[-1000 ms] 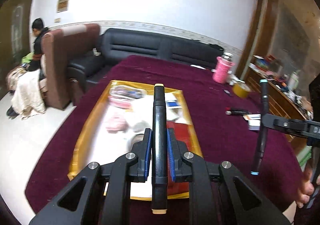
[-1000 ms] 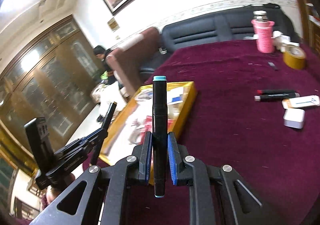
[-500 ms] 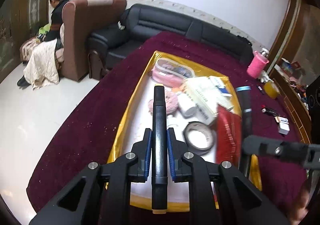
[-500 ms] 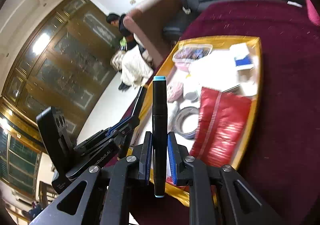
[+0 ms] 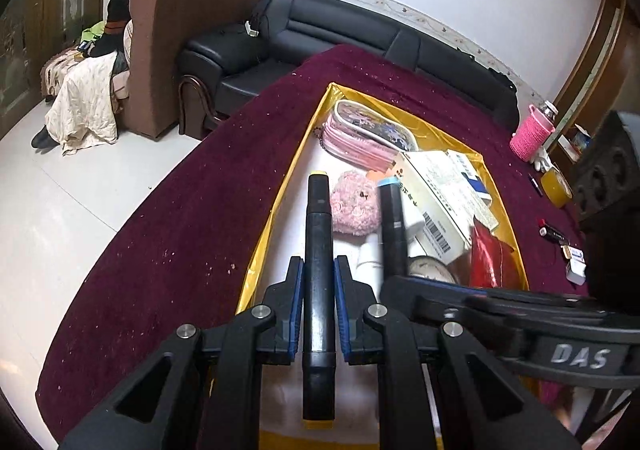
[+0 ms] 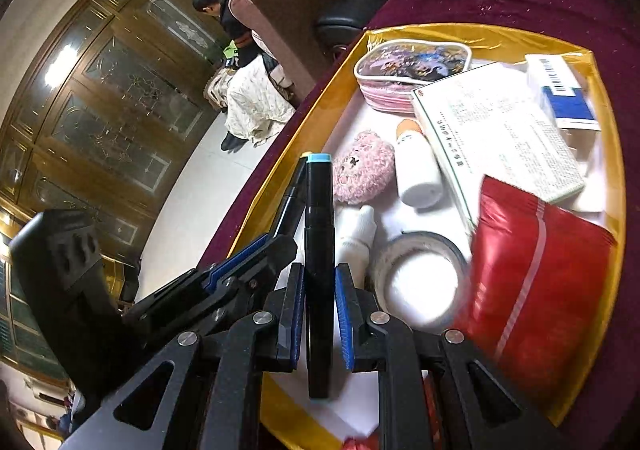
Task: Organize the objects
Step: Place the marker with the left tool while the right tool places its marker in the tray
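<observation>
Your left gripper is clamped on a black marker with yellow caps, blue pads tight against the barrel on both sides. Marker runs straight out along the fingers, held above the near-left part of the gold tray.

Your right gripper is clamped the same way on a black marker with blue caps, also above the tray's near end. The two grippers sit just beside each other, left one at the blue marker's left in the right wrist view; from the left wrist view the blue marker stands just right of the yellow one.

Tray contents: pink plush right past the marker tips, white bottle beside it, tape roll nearer, red pouch on the right, white box behind it, blue-white box at the far right, pencil case at the far end.

Tray sits on a maroon tablecloth. On the cloth well right of the tray: pink cup, yellow tape, another marker.
</observation>
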